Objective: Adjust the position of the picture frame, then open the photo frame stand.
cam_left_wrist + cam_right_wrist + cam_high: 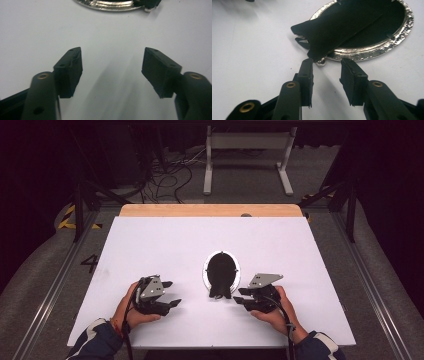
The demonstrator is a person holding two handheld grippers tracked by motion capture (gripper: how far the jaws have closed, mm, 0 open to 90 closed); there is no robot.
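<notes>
Oval silver-rimmed frame (221, 271) lies flat, back side up, at centre of white surface (165, 245), black stand flap (337, 27) resting on it. Right gripper (327, 62): jaws partly open, empty, tips just short of frame's near rim. Left gripper (112, 56): jaws wide apart, empty, over bare surface, frame well ahead.

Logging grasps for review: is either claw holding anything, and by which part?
Nothing is held: left claw and right claw stand open, beside the oval frame.
</notes>
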